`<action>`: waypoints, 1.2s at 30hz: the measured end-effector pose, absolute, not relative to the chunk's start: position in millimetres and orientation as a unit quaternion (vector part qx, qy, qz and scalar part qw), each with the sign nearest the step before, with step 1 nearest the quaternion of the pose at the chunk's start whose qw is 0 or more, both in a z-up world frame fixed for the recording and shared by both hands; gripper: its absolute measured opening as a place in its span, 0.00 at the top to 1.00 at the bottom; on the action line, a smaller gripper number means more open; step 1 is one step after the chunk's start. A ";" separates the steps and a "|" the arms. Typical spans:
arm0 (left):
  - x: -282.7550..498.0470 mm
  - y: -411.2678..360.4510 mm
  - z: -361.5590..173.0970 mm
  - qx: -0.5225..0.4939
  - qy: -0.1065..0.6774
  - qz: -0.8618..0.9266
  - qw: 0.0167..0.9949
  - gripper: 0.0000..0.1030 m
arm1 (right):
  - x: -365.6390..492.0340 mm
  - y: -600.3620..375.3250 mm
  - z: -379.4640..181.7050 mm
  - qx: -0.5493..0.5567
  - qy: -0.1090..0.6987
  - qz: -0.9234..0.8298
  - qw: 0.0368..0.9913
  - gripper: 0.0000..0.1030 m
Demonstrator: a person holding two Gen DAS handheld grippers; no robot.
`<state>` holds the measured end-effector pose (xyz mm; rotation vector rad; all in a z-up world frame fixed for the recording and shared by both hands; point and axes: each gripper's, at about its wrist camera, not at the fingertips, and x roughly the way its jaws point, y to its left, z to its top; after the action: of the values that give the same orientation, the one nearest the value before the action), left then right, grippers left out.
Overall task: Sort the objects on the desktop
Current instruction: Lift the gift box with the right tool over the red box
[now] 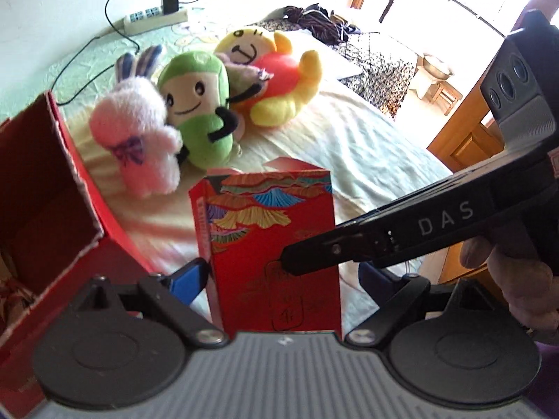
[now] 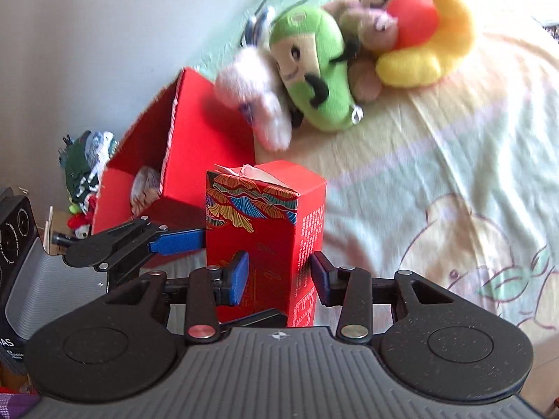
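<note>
Two claws meet on one tall red carton (image 2: 265, 241) standing on the bed: right claw (image 2: 279, 277) pinching it, left claw (image 1: 279, 272) open astride it. Opposing pulls could topple it toward the open red box (image 2: 181, 160) at ten o'clock.

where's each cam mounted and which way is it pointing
Left wrist: sits on the left claw, looking along its fingers at the small red carton; the right claw's arm and a hand show.
Right wrist: sits on the right claw, facing the same small red carton; the left claw shows.
Shared: carton, open red box, green plush, bed sheet.
</note>
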<state>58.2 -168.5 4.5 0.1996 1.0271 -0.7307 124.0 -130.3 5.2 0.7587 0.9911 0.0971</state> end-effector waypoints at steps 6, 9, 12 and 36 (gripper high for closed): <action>73.9 -167.7 42.5 0.095 0.424 -0.323 0.841 0.11 | 137.6 -135.8 35.8 0.330 0.414 0.068 0.846 0.59; 80.9 -155.1 67.1 0.091 0.395 -0.306 0.861 0.11 | 153.2 -134.8 58.6 0.304 0.387 0.086 0.866 0.59; 87.3 -138.7 88.0 0.083 0.378 -0.290 0.875 0.11 | 172.2 -133.0 80.9 0.284 0.360 0.103 0.883 0.59; 120.5 -13.0 81.3 0.028 0.407 -0.178 0.895 0.11 | 273.8 -26.5 77.0 0.197 0.388 0.174 0.883 0.59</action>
<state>120.5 -13.0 81.3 0.0586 0.8440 -0.3697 273.8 -26.5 77.0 0.4098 0.8081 0.3618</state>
